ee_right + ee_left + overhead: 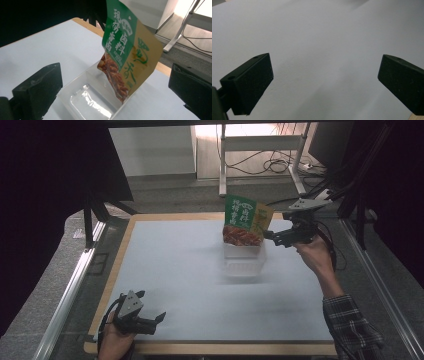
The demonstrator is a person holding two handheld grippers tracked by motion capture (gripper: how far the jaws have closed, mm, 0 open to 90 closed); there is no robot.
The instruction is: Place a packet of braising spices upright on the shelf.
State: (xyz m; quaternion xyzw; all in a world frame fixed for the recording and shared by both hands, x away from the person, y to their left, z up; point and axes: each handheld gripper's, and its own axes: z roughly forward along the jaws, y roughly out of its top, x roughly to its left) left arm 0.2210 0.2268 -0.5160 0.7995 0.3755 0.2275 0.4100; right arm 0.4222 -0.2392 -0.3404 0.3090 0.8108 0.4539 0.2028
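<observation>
A green and tan snack packet (pixel 243 220) stands tilted with its bottom end inside a clear plastic tray (pixel 243 264) on the far right part of the white mat. In the right gripper view the packet (pixel 125 47) leans over the tray (pixel 85 100), apart from both jaws. My right gripper (pixel 270 236) hovers just right of the packet, open. Near the mat's front left corner my left gripper (pixel 151 305) rests open. In the left gripper view, only bare mat lies between the jaws of this gripper (pixel 324 77).
The white mat (pixel 170 265) lies on a wooden table (pixel 116 265) with metal rails (pixel 70 290) along both sides. Black frame posts (pixel 88 220) stand at the far corners. A white desk leg (pixel 222 165) and floor cables (pixel 275 166) are behind the table.
</observation>
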